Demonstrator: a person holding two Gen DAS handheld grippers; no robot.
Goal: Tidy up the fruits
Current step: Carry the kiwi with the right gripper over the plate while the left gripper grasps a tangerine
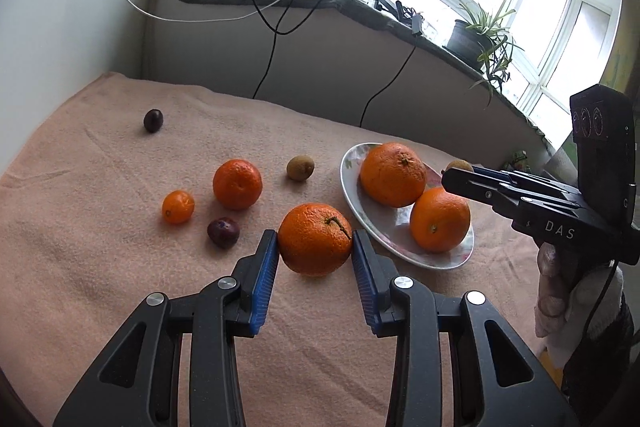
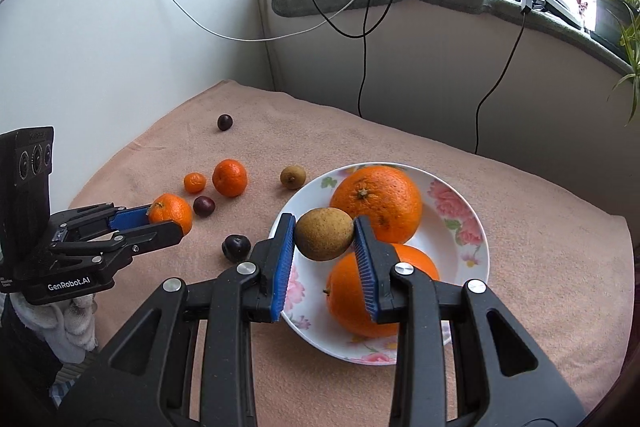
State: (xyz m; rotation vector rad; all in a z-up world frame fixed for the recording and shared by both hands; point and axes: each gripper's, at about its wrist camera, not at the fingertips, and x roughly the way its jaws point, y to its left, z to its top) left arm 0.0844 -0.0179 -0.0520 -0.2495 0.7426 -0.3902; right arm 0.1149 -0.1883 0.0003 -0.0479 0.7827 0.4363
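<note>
Fruits fill both tools. Left gripper [image 1: 315, 241], angled downward, clamps an orange [image 1: 315, 244] between its blue pads, stem up, above the pink cloth [image 1: 100, 247] beside the plate [image 2: 460, 267]. Right gripper [image 2: 324, 233], also tilted down, pinches a brown kiwi [image 2: 324, 233], long axis crosswise, over the plate's two oranges [image 2: 378, 201].

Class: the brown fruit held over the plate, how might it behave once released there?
The brown fruit looks round, so it may roll. The plate dips inward and holds two oranges, which would probably stop it. Its rough skin likely grips well.
</note>
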